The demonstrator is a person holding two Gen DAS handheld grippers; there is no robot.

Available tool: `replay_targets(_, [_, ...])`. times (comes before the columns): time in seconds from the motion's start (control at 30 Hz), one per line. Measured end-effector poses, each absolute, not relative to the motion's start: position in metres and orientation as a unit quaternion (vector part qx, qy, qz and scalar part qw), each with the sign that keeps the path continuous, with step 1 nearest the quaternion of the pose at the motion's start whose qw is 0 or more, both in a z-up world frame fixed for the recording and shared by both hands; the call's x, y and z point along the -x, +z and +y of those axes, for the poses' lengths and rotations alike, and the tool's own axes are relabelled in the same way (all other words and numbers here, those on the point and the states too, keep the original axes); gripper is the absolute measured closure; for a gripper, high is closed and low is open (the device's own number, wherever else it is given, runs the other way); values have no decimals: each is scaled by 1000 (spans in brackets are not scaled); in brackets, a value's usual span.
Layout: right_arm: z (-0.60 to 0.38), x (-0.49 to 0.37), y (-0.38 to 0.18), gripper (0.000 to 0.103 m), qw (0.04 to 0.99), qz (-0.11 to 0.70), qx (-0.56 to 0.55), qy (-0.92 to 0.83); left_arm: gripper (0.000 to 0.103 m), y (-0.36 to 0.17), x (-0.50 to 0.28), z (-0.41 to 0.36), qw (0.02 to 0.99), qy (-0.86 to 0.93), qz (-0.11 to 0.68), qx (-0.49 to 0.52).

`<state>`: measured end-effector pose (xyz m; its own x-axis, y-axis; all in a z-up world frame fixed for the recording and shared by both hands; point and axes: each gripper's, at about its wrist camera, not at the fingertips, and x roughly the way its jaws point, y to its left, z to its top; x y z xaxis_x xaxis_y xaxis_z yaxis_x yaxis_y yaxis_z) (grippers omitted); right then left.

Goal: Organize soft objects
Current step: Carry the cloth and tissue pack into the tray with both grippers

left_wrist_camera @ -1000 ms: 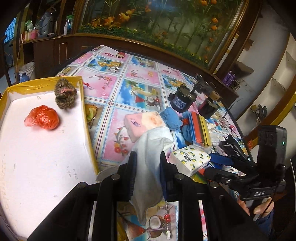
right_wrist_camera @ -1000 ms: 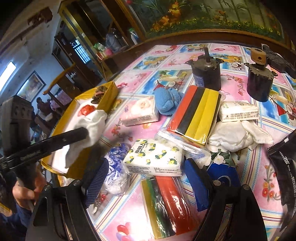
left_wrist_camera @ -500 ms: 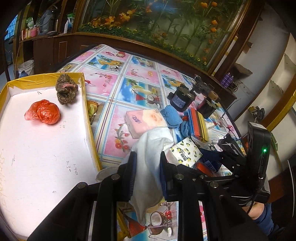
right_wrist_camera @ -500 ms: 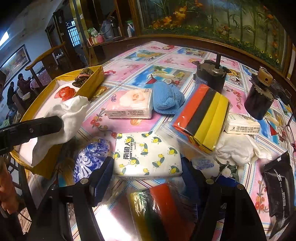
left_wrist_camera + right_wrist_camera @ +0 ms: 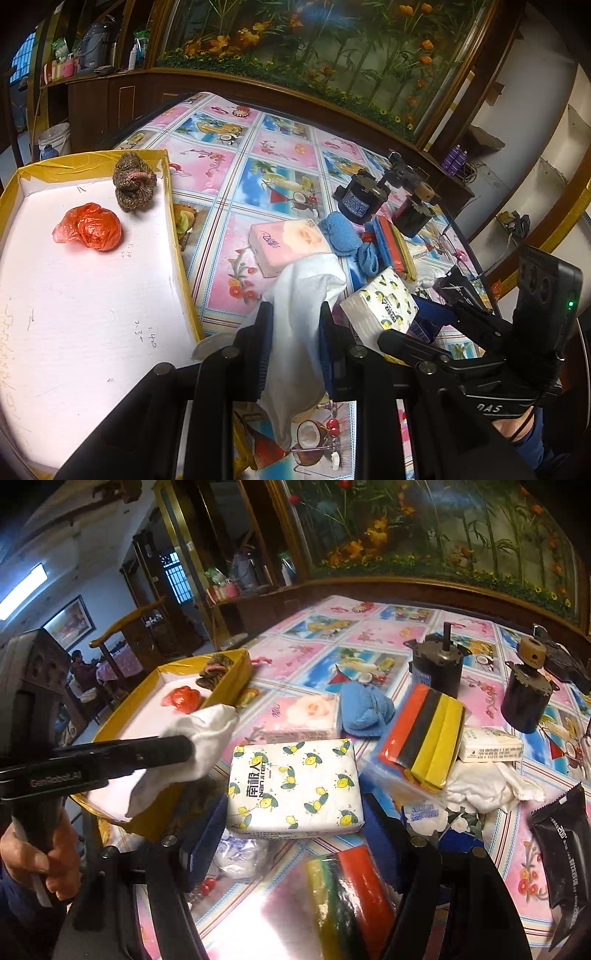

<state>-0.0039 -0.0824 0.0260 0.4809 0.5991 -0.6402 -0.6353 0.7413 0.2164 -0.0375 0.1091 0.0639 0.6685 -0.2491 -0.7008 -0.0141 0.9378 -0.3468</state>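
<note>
On the far left sits the big yellow cardboard box with a white floor (image 5: 173, 221). It already has 2 soft things in it: a crumpled orange plastic bag (image 5: 90, 227) and a brown knitted woolly ball (image 5: 133, 181). So the job has started but is not far along.

Next, just right of the box edge, the left hand-held gripper (image 5: 293, 343) is squeezed shut on a white soft cloth (image 5: 303, 295). The cloth hangs down between its blue pads, up in the air, not in the box yet. I think it goes in next.

On the desk w/ the pink and blue picture cover (image 5: 258, 147) lots of stuff is left. A pink tissue pack with a rose on it (image 5: 286, 242), then a blue fluffy towel bundle (image 5: 364, 709), then a white tissue pack with lemon prints (image 5: 293, 784). The right hand-held gripper (image 5: 291, 830) has its jaws wide apart on both sides of the near edge of the lemon pack. It's not squeezing yet, as far as I can see.

Further right: a pack of red, black and yellow sponge strips (image 5: 424, 738), a small white tissue pack (image 5: 489, 744), a white rumpled cloth (image 5: 487, 784) and 2 dark round metal motors (image 5: 437, 668) that look hard, prob. not for the box.

Most soft things are not sorted yet.
</note>
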Motion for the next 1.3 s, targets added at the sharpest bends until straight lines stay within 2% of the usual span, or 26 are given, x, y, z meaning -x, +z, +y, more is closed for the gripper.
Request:
replay_targets(0.4, [-84, 8, 30, 26, 861, 349, 16, 370, 81, 71, 43, 114, 902, -61, 393, 168])
replay_targets(0.7, [-65, 13, 39, 26, 851, 357, 2, 386, 81, 87, 68, 168, 913, -15, 365, 184])
replay_targets(1.0, [14, 19, 58, 26, 816, 380, 25, 434, 81, 96, 80, 253, 908, 54, 361, 207])
replay_targets(1.3, [110, 8, 45, 26, 787, 436, 80, 430, 81, 88, 33, 310, 886, 94, 401, 212])
